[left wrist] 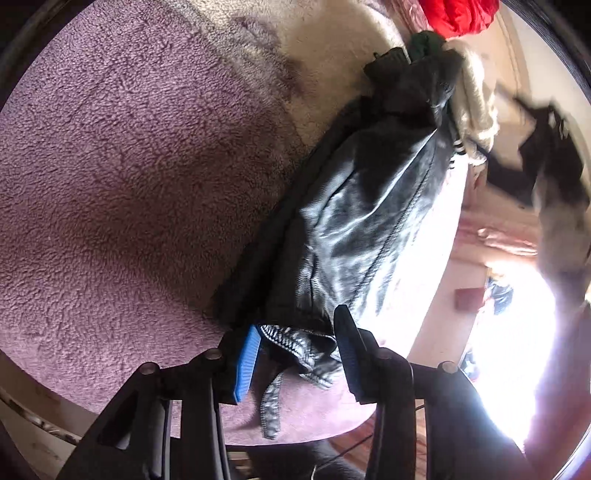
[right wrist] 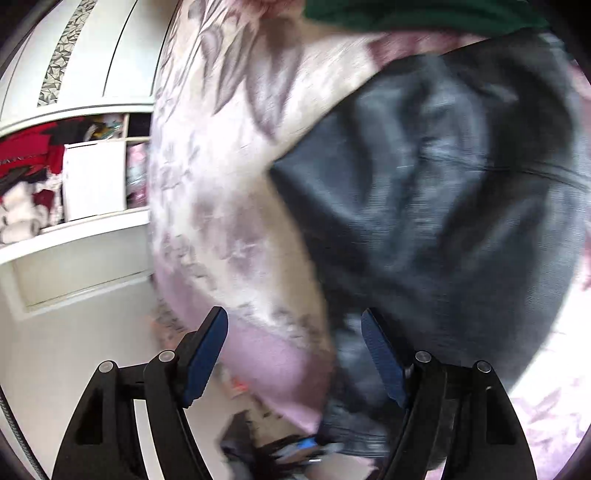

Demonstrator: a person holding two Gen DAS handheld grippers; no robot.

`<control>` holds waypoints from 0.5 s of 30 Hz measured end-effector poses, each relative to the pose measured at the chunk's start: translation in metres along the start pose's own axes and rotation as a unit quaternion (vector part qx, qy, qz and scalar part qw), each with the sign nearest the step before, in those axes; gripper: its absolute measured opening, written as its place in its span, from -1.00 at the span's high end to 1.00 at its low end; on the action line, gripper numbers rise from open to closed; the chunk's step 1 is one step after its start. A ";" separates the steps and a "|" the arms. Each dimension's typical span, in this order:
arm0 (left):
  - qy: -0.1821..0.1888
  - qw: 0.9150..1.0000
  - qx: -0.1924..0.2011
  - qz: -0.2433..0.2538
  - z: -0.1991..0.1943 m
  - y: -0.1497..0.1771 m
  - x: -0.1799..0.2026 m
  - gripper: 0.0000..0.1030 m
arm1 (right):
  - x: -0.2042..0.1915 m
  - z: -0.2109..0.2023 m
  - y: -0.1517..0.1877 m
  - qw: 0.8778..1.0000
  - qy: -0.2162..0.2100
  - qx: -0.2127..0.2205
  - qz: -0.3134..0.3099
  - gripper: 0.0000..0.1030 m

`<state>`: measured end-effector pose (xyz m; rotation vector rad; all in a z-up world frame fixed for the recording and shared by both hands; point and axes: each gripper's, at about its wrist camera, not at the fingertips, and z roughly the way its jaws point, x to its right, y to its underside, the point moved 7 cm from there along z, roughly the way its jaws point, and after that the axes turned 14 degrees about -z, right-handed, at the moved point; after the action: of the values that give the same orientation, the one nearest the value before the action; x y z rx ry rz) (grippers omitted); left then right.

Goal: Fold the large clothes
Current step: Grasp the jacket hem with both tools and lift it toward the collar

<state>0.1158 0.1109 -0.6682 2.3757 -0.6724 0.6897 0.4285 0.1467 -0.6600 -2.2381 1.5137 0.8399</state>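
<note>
A black leather jacket (left wrist: 369, 221) lies lengthwise on a fluffy mauve and cream blanket (left wrist: 129, 184). My left gripper (left wrist: 295, 343) has its jaws apart at the jacket's near hem, with the ribbed hem and a loose strap (left wrist: 271, 406) between the blue pads (left wrist: 245, 363). In the right wrist view the same jacket (right wrist: 443, 203) lies on the blanket (right wrist: 229, 184), blurred by motion. My right gripper (right wrist: 295, 336) is open above the jacket's near left edge, holding nothing. The left gripper shows blurred at the bottom of that view (right wrist: 295, 450).
A red garment (left wrist: 458, 14), a dark green one (left wrist: 428, 44) and a cream knit (left wrist: 476, 103) lie beyond the jacket. The right gripper shows as a dark blurred shape (left wrist: 554, 155). A white wardrobe with open shelves of clothes (right wrist: 74, 166) stands left of the bed.
</note>
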 end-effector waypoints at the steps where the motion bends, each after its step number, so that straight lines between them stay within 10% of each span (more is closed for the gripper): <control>1: 0.002 1.000 -0.001 0.003 0.001 0.000 0.003 0.23 | 0.007 -0.003 0.009 1.000 0.010 0.004 0.005 -0.49; 10: -0.051 0.997 0.063 0.010 0.010 -0.007 -0.005 0.75 | 0.072 -0.042 0.083 0.996 0.072 0.024 0.044 -0.48; 15: -0.055 0.997 0.060 0.001 0.011 -0.003 -0.014 0.75 | 0.038 0.011 0.043 0.998 0.044 -0.018 -0.034 0.09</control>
<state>0.1110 0.1099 -0.6855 2.5387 -0.6974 0.6194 0.3958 0.1081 -0.6895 -2.3682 1.4611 0.7645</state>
